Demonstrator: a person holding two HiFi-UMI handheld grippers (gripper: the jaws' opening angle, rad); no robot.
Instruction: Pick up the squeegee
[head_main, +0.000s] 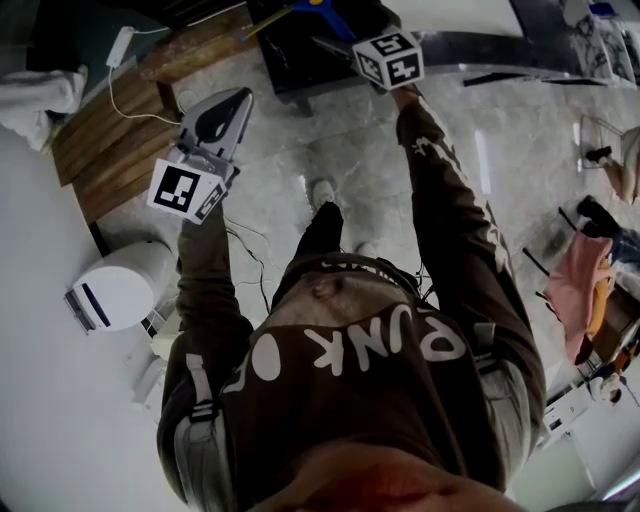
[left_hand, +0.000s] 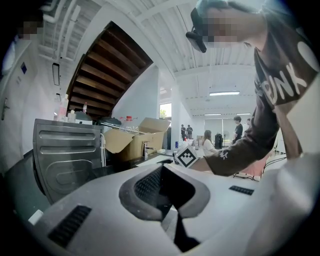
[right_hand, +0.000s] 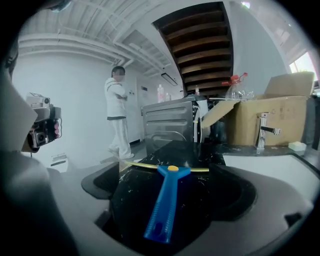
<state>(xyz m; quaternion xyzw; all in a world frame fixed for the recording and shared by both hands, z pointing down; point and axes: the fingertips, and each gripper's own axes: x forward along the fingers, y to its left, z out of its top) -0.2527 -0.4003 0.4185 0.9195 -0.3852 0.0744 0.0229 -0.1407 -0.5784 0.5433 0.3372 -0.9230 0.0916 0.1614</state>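
The squeegee (right_hand: 165, 205) lies on the counter (right_hand: 200, 156) before your right gripper (right_hand: 172, 189). Your left gripper (head_main: 232, 108) hangs well left.

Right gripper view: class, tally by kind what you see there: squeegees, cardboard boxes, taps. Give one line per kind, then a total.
Squeegee: 1
Cardboard box: 1
Tap: 1
Total: 3
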